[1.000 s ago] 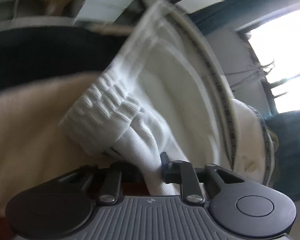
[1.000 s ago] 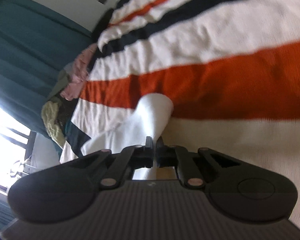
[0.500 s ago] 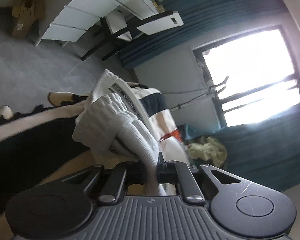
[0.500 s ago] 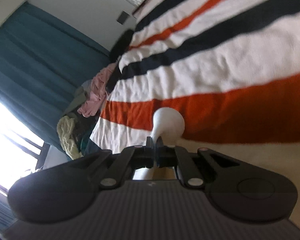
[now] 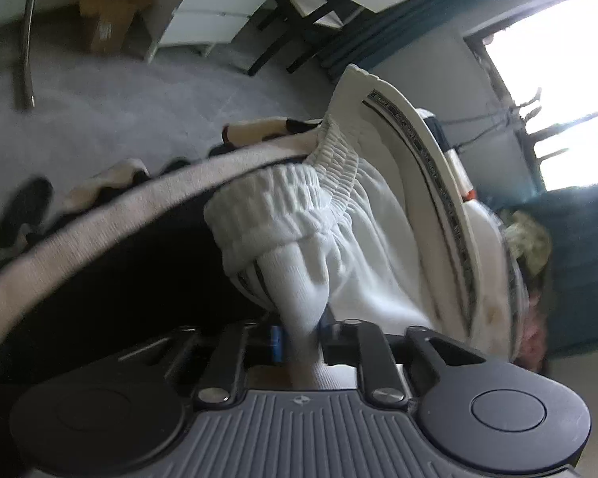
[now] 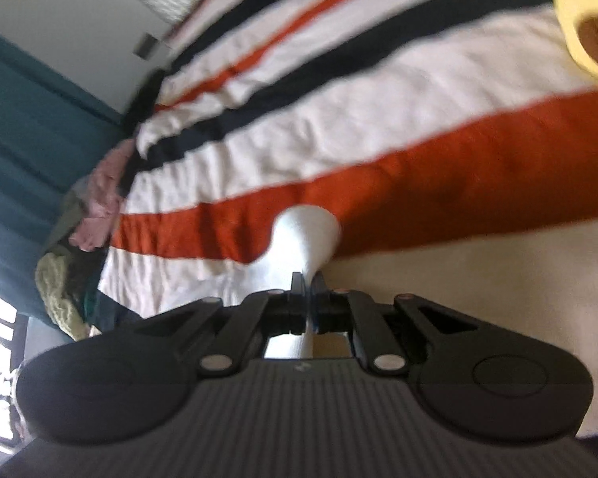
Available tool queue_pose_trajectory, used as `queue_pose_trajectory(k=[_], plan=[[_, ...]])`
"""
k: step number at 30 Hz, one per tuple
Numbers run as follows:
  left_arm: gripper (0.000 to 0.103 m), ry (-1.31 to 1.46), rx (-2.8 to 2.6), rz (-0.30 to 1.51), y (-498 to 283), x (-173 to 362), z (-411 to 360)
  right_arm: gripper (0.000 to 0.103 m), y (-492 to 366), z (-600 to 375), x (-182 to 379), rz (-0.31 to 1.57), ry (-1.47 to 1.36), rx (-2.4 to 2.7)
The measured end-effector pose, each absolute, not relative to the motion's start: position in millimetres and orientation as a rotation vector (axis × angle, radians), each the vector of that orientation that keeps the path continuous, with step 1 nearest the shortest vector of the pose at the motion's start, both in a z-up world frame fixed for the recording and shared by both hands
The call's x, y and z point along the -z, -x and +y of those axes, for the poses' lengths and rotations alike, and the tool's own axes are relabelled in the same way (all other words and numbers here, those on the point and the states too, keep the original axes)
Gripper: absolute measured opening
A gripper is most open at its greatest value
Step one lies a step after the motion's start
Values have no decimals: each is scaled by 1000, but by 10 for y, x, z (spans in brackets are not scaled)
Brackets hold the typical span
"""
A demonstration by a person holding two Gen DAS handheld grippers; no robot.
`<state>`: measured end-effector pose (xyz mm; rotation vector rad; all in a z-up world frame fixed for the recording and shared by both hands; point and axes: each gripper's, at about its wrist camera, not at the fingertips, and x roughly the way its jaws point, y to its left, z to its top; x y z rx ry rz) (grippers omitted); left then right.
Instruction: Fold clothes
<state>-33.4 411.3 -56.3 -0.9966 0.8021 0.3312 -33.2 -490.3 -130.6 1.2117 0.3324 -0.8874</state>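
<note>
Progress: fold not yet made, white garment (image 5: pixel 358 239) hangs bunched ahead of my left gripper (image 5: pixel 301 336) | Grip: both jaws clamped on its cloth, right gripper (image 6: pixel 307 285) pinching a corner | Views: left shows waistband, floor, window; right shows only striped blanket (image 6: pixel 378 127) beyond my fingers.
</note>
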Motion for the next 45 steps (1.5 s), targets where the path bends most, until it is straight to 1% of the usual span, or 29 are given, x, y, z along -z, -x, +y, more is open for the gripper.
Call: queue_pose_trajectory(k=[1, 2, 3, 4, 5, 7, 8, 9, 10, 11, 12, 17, 20, 23, 24, 25, 26, 29, 31, 33, 35, 38, 40, 45], plan=[[31, 964, -330, 806, 347, 487, 4097, 7, 351, -4923, 1344, 330, -1243, 884], [45, 931, -328, 810, 360, 411, 4081, 7, 362, -4940, 1380, 326, -1270, 872], [53, 900, -326, 802, 377, 319, 4021, 8, 366, -4954, 1405, 322, -1294, 853], [65, 860, -330, 783, 421, 226, 3987, 9, 371, -4964, 1424, 307, -1317, 832], [72, 820, -335, 762, 468, 132, 3956, 9, 378, -4972, 1441, 288, -1341, 811], [79, 732, -348, 718, 534, -57, 3861, 16, 376, -4976, 1449, 258, -1372, 773], [80, 690, -351, 692, 557, -150, 3801, 20, 366, -4975, 1446, 247, -1378, 757], [81, 655, -342, 668, 548, -246, 3725, 33, 355, -4974, 1440, 231, -1383, 739], [81, 621, -332, 644, 537, -343, 3648, 51, 340, -4973, 1432, 219, -1383, 727], [81, 589, -310, 625, 513, -442, 3544, 58, 325, -4973, 1424, 211, -1382, 720], [82, 559, -284, 607, 464, -537, 3413, 63, 313, -4973, 1420, 205, -1380, 719], [87, 419, -103, 522, 88, -950, 2591, 62, 287, -5015, 1514, 226, -1405, 735], [87, 365, 35, 498, -172, -1157, 2033, 61, 260, -5087, 1598, 240, -1415, 739], [88, 322, 129, 482, -507, -1252, 1476, 47, 204, -5174, 1647, 274, -1393, 735], [89, 299, 154, 473, -607, -1247, 1284, 39, 190, -5195, 1651, 287, -1379, 739], [89, 275, 178, 464, -667, -1223, 1116, 38, 183, -5213, 1656, 296, -1371, 742], [89, 251, 196, 456, -706, -1170, 969, 37, 179, -5230, 1661, 302, -1364, 746], [89, 214, 214, 487, -798, -830, 630, 28, 167, -5277, 1674, 321, -1342, 750], [88, 218, 224, 518, -774, -541, 546, 15, 157, -5296, 1661, 337, -1311, 738], [88, 204, 217, 545, -792, -200, 551, 10, 156, -5295, 1627, 348, -1273, 731], [88, 176, 207, 565, -813, 157, 614, 9, 163, -5273, 1599, 345, -1264, 730], [87, 167, 176, 627, -827, 431, 783, 8, 137, -5240, 1548, 364, -1223, 732], [87, 192, 170, 646, -835, 504, 895, 7, 149, -5227, 1520, 370, -1200, 764], [87, 218, 164, 620, -813, 474, 1029, 6, 175, -5152, 1416, 376, -1135, 863]])
